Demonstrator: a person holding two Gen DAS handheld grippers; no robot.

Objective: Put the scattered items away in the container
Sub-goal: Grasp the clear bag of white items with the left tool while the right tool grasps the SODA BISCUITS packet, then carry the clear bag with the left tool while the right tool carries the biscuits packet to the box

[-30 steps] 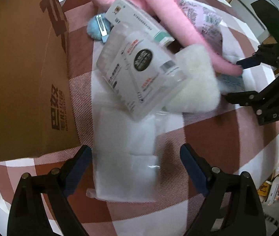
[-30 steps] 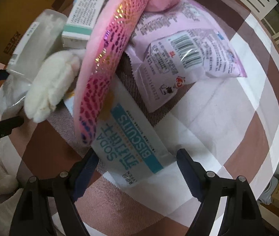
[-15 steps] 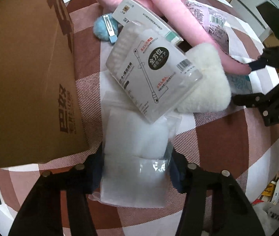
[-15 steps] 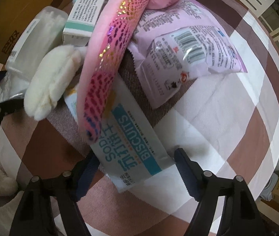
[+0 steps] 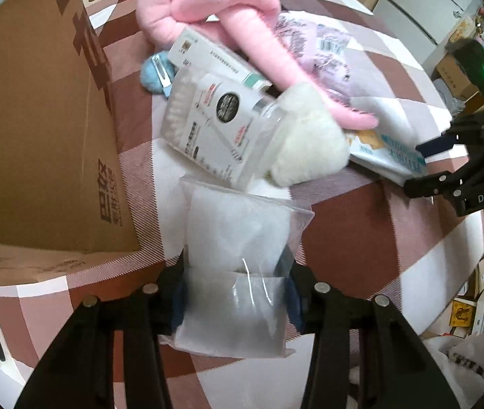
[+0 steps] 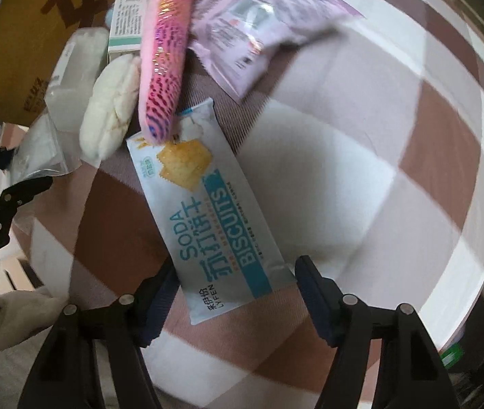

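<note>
my left gripper (image 5: 235, 293) has its jaws closing on the clear bag (image 5: 238, 266) of white pads; both pads press its sides, and the bag's lower end sticks out past them toward me. the bag's far edge lies just under the swab box (image 5: 218, 129), which leans on the white puff (image 5: 310, 143). behind those sit the white carton (image 5: 214, 59), a blue pompom clip (image 5: 155, 75), the pink plush (image 5: 228, 13) and a purple snack bag (image 5: 320, 47), all on the checked table (image 5: 361, 231). the cardboard box (image 5: 37, 136) stands at the left, just beside the pile.

my right gripper (image 6: 235, 293) points down over the biscuit pack (image 6: 214, 225). its jaws are closing, with the pack's near end between them; the left pad looks to touch the pack's edge, the right pad stands just beside it with a sliver of table showing. the pack's far end lies under the tip of the plush tail (image 6: 163, 68).
</note>
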